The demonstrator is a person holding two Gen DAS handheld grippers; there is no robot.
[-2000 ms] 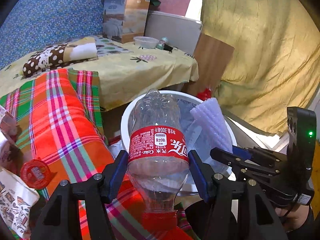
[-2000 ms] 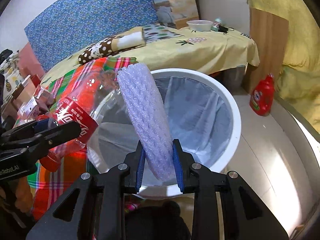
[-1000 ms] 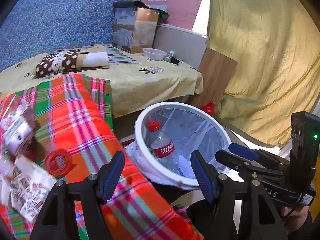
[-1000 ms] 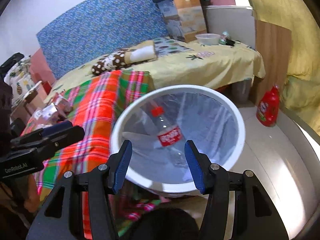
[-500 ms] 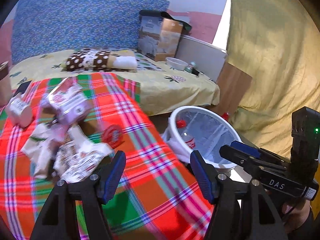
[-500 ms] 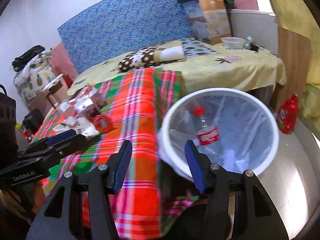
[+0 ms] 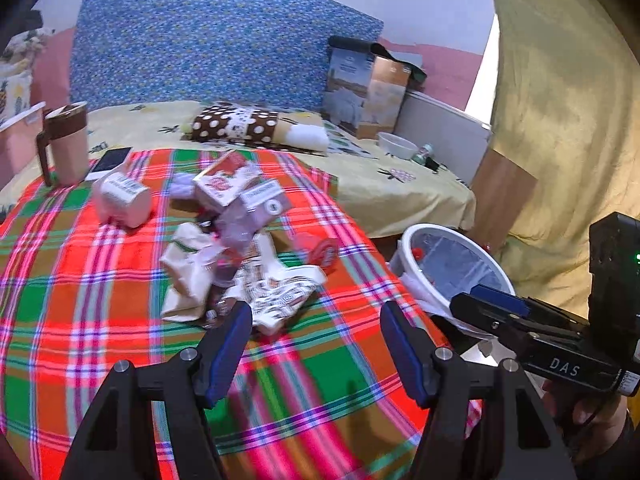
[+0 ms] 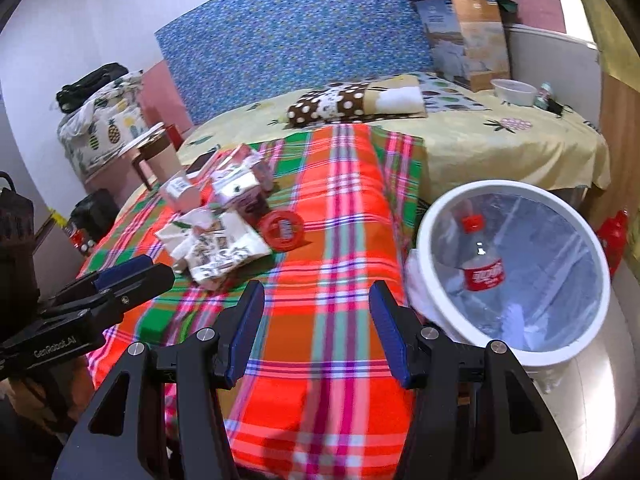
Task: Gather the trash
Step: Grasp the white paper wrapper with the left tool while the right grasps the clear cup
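A pile of crumpled wrappers and small cartons [image 7: 240, 264] lies on the red plaid cloth [image 7: 100, 320], with a red round lid [image 7: 322, 250] beside it. My left gripper [image 7: 314, 320] hovers just short of the pile, open and empty. My right gripper [image 8: 317, 300] is open and empty over bare plaid, the pile [image 8: 216, 240] and lid [image 8: 282, 228] ahead to its left. The white bin [image 8: 424, 216] stands at the right with a cola bottle [image 8: 482, 270] inside. Each gripper shows at the edge of the other's view.
A brown-lidded mug [image 7: 66, 144] and a phone [image 7: 110, 159] sit at the cloth's far left. Behind are a dotted pillow [image 7: 240, 126], a cardboard box [image 7: 366, 92] and a bowl [image 7: 396, 145]. A red detergent bottle [image 8: 616, 236] stands beyond the bin.
The left gripper let go of the cola bottle and the right let go of the foam roll, both into the bin. Both grippers then swung left from the bin to the plaid cloth.
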